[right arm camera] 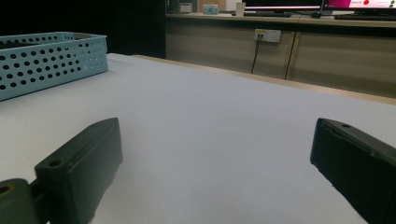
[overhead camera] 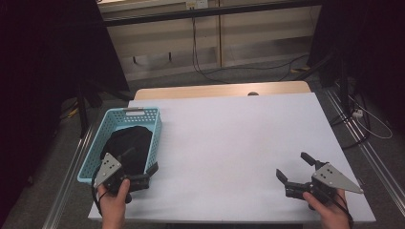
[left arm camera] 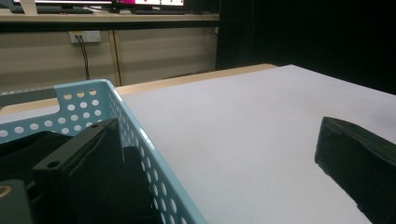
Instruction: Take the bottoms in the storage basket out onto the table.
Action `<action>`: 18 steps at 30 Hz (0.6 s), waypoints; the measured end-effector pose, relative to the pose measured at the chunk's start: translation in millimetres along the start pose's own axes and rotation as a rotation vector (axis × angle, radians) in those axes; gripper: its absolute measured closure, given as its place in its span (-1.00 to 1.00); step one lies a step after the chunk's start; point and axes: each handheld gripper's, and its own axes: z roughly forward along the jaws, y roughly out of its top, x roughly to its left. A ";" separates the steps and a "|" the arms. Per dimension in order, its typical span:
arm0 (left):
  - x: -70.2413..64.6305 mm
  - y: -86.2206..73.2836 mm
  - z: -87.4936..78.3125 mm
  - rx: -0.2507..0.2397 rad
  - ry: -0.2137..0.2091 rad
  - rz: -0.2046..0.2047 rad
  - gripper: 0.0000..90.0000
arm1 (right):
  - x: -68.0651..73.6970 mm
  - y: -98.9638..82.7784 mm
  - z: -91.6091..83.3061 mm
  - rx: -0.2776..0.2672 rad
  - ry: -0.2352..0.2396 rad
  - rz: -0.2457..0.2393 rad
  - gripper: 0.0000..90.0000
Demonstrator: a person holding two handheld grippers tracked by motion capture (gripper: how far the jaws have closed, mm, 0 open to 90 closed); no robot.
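Your left gripper [overhead camera: 138, 168] stands wide, straddling the near wall of the blue basket [overhead camera: 155, 129], one jaw over the black cloth [overhead camera: 126, 145] inside, seemingly ready to take it; your right gripper [overhead camera: 295, 168], equally wide and empty, rests well apart on the white table [overhead camera: 229, 143]

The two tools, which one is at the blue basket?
The left tool, open. One jaw reaches over the blue basket rim above the black cloth inside; the right tool hangs open over the bare white table.

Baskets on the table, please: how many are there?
1: the light blue basket sits at the table's left edge, holding a black cloth; the left claw straddles its near corner.
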 end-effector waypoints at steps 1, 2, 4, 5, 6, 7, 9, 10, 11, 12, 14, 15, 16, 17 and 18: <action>-0.2 -0.1 0.1 0.000 -0.001 0.000 -0.97 | 0.0 0.0 -0.2 0.000 0.000 0.002 -0.97; -0.5 -0.2 0.2 -0.001 -0.002 -0.001 -0.97 | 0.0 0.1 -0.3 0.000 0.001 0.002 -0.97; -0.8 0.0 -0.1 0.002 0.000 0.002 -0.97 | 0.2 0.3 -0.5 -0.002 0.003 -0.002 -0.97; -0.8 0.2 -0.3 0.001 0.000 0.003 -0.97 | 0.3 0.6 -0.6 0.000 0.005 -0.005 -0.97; -0.6 0.4 -0.4 0.002 -0.001 0.003 -0.97 | 0.4 0.6 -0.4 0.000 0.008 -0.006 -0.97; -0.3 0.6 -0.6 0.005 -0.002 0.003 -0.97 | 0.6 0.6 -0.3 0.002 0.010 -0.006 -0.97; 0.7 1.0 -1.3 0.002 -0.001 -0.001 -0.97 | 0.9 0.9 -0.1 0.000 0.014 -0.007 -0.97; 1.0 1.1 -1.5 0.000 -0.001 -0.007 -0.97 | 1.0 1.1 0.0 0.000 0.014 -0.009 -0.97; 1.2 1.2 -1.9 0.001 -0.001 -0.012 -0.97 | 1.0 1.2 0.0 0.001 0.015 -0.012 -0.97; 1.9 1.4 -2.4 0.001 0.000 -0.009 -0.97 | 1.2 1.3 0.1 -0.001 0.015 -0.011 -0.97; 2.9 2.0 -2.9 -0.003 0.003 -0.012 -0.97 | 1.4 1.5 0.2 0.000 0.017 -0.014 -0.97; 3.0 2.3 -3.1 -0.006 0.002 -0.017 -0.97 | 1.3 1.5 0.1 0.000 0.020 -0.017 -0.97; 3.6 2.8 -3.4 -0.008 0.002 -0.015 -0.97 | 1.3 1.6 0.1 -0.001 0.023 -0.016 -0.97; 3.8 3.2 -3.7 -0.009 0.003 -0.018 -0.97 | 1.4 1.7 0.1 -0.003 0.026 -0.016 -0.97; 3.8 3.2 -3.7 -0.009 0.003 -0.018 -0.97 | 1.5 1.9 0.0 -0.004 0.027 -0.018 -0.97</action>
